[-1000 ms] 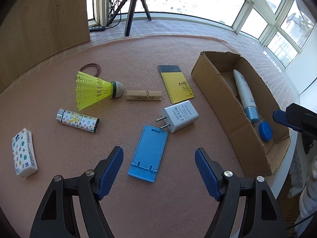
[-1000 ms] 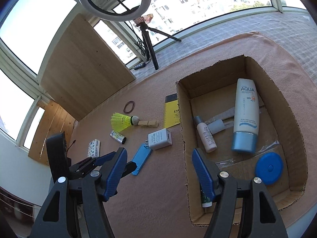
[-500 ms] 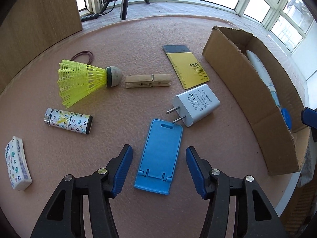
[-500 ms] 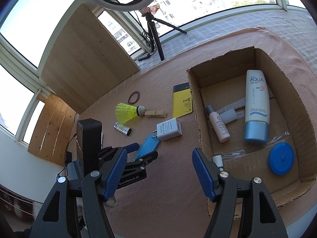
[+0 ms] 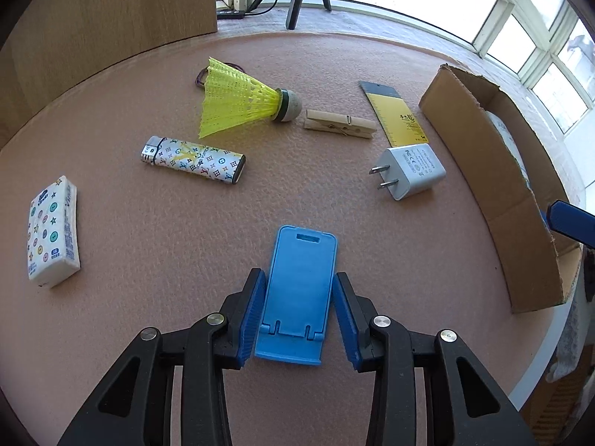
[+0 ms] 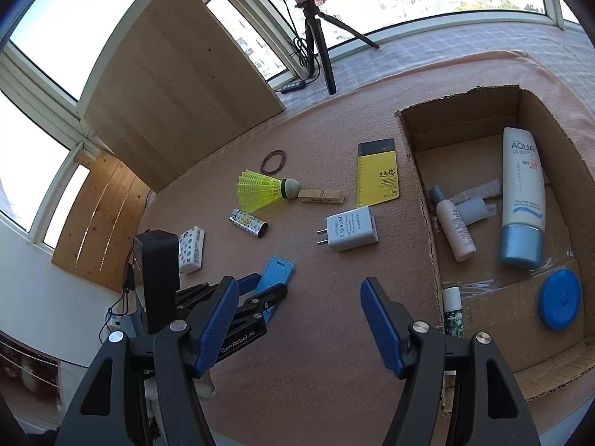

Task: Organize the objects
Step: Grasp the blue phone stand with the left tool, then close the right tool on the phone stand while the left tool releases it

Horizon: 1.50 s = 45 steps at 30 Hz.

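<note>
My left gripper (image 5: 297, 312) was closing around the flat, glossy blue plastic phone stand (image 5: 297, 293) lying between its ribbed pads on the fuzzy tan mat (image 5: 148, 223) (pads not quite touching); my right gripper (image 6: 301, 319) hung half-open, empty.

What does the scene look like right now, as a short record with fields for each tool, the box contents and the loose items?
left tool: jaws closing around the flat blue plastic phone stand, which lies on the pink felt tabletop; pads not yet pressing
right tool: open, empty, beside the brown cardboard box
in box: white AQUA sunscreen tube, small white bottle, round blue disc
loose: white plug charger, wooden clothespin, yellow shuttlecock, patterned lighter, tissue pack, yellow notepad
</note>
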{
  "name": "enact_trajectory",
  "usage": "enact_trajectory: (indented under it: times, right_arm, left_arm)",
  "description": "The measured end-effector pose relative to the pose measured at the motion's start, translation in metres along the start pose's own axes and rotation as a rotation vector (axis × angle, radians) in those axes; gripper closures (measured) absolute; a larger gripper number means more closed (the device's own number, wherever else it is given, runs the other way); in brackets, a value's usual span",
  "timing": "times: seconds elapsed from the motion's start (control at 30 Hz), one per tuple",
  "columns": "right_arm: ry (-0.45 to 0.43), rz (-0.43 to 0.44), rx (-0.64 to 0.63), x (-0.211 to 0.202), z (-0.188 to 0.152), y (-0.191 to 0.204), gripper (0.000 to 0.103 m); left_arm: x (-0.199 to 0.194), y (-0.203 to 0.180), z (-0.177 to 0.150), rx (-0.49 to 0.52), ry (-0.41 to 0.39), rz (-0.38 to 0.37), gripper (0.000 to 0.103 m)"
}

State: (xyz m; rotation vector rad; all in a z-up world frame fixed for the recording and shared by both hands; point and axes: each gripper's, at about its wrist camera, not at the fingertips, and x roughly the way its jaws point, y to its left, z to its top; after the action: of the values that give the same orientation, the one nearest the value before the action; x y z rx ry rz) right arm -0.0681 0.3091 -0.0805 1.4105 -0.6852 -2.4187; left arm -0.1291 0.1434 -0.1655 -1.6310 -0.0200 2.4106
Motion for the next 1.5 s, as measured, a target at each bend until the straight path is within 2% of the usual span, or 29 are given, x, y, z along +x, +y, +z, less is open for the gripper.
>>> enact_trajectory:
  times: [0.13,0.23,0.43,0.67,1.0,1.1,1.17,1.5]
  right_arm:
    - [0.053,0.014,-0.025,0.021,-0.007,0.013,0.039]
    - [0.103,0.026,-0.027,0.039,-0.013,0.018,0.039]
    - [0.164,0.017,-0.048,0.068,-0.025,0.029,0.040]
    - [0.242,0.013,-0.028,0.102,-0.033,0.028,0.055]
    - [0.279,-0.009,-0.077,0.125,-0.037,0.040,0.066]
    - [0.284,-0.018,-0.087,0.128,-0.035,0.042,0.072]
    - [0.294,-0.022,-0.103,0.130,-0.035,0.045,0.081]
    - [0.284,-0.068,-0.147,0.130,-0.037,0.050,0.083]
  left_arm:
    - [-0.011,0.011,-0.018,-0.038,0.004,-0.039,0.062]
    - [-0.017,0.019,-0.028,-0.041,0.015,-0.081,0.054]
    - [-0.023,0.030,-0.042,-0.040,0.017,-0.137,0.054]
    - [-0.022,0.025,-0.043,-0.054,0.025,-0.224,0.054]
    - [-0.020,0.027,-0.041,-0.066,0.010,-0.230,0.054]
    - [-0.019,0.025,-0.039,-0.050,0.008,-0.229,0.054]
    - [-0.020,0.024,-0.039,-0.047,0.009,-0.228,0.055]
    - [-0.024,0.017,-0.039,-0.039,0.007,-0.227,0.058]
